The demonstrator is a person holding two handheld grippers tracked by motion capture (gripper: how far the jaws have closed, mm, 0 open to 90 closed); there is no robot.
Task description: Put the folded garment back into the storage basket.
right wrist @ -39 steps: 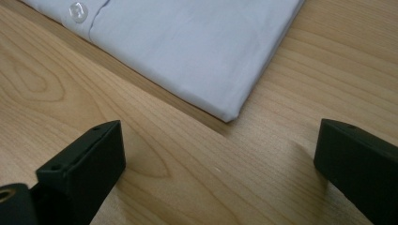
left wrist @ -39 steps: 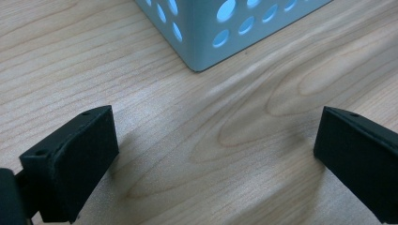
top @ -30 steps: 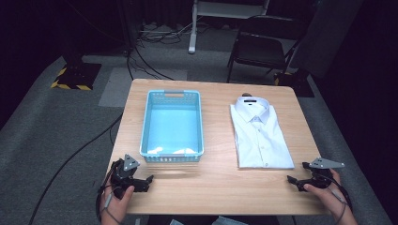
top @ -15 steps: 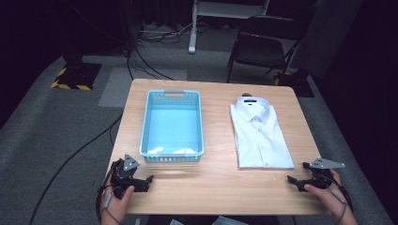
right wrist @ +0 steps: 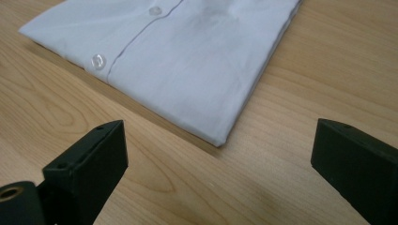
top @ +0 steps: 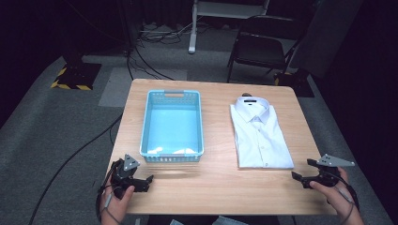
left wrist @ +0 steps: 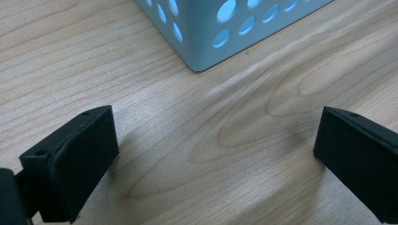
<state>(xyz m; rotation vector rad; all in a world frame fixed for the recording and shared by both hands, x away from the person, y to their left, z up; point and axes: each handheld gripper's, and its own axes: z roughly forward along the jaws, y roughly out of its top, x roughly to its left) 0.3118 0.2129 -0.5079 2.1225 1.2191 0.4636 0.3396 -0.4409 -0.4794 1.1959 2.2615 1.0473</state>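
Note:
A folded white button-up shirt [top: 260, 132] lies on the right half of the wooden table [top: 216, 180], collar toward the far edge. Its near corner [right wrist: 187, 75] lies just ahead of my right gripper [right wrist: 216, 173], which is open with nothing between the jaws. A light blue perforated plastic basket [top: 172, 125] stands empty on the left half. My left gripper [top: 143, 180] rests near the front left corner, open, with the basket's near corner [left wrist: 206, 33] just ahead. In the high view the right gripper [top: 302, 176] sits at the front right edge, held by a hand.
A dark folding chair [top: 263, 51] and a white stand leg [top: 192, 44] are on the grey carpet beyond the table. Cables [top: 136, 51] run across the floor at back left. Bare wood lies between the basket and the shirt and along the front edge.

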